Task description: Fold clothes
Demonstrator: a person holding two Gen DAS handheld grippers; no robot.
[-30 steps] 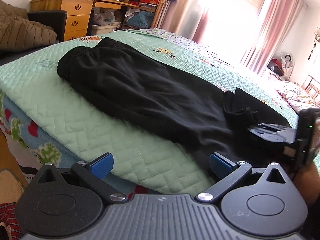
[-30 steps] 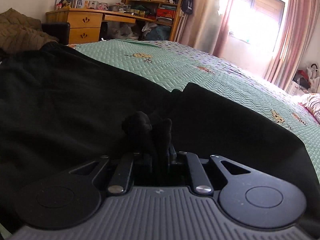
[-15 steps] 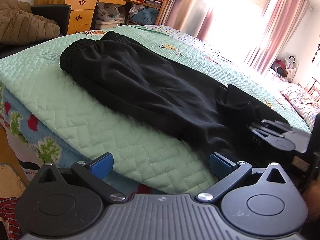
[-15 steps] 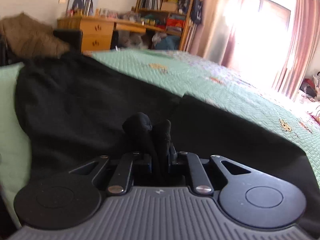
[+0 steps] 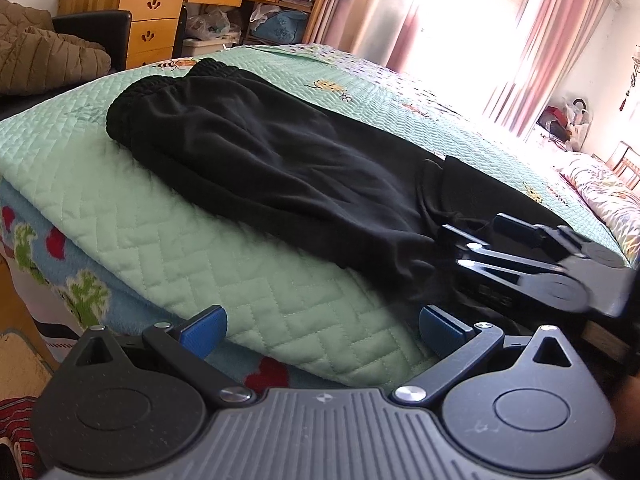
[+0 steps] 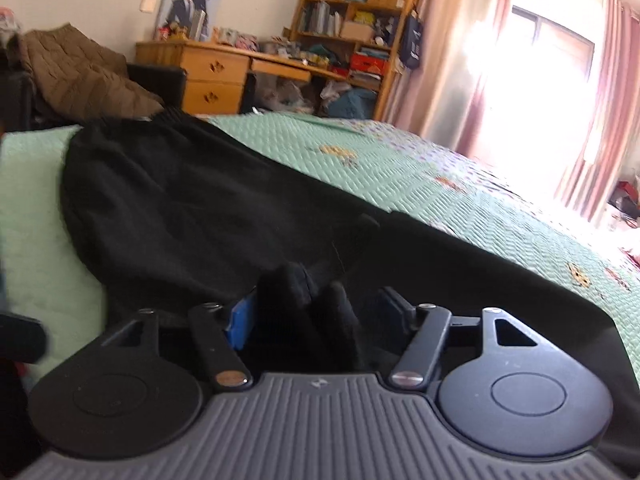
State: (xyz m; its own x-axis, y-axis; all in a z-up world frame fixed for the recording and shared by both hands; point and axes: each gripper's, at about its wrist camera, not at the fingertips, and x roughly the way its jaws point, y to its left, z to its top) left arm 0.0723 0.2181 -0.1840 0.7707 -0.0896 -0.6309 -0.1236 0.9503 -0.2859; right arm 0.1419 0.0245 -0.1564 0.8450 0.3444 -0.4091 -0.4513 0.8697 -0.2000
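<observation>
Black trousers (image 5: pixel 280 164) lie folded lengthwise on the green quilted bed (image 5: pixel 168 240), waistband at the far left. My left gripper (image 5: pixel 320 328) hovers open above the quilt's near edge, nothing between its blue pads. My right gripper (image 6: pixel 316 312) is at the trousers' (image 6: pixel 192 216) near end and its jaws are opening. A bunched fold of black cloth (image 6: pixel 296 292) still stands between the pads, and the right pad has drawn clear of it. In the left wrist view the right gripper (image 5: pixel 452 240) shows at the right, over the leg ends.
A wooden desk (image 5: pixel 152 20) and bookshelf (image 6: pixel 352 20) stand beyond the bed. A brown quilted coat (image 5: pixel 44 56) lies on a dark chair at left. Curtains and a bright window (image 5: pixel 460 32) fill the back right. The bed's patterned side (image 5: pixel 48 264) drops to the floor.
The right gripper's jaws have parted from a tight pinch on the cloth. It has pulled back, so more of the trousers and the quilt at the left show.
</observation>
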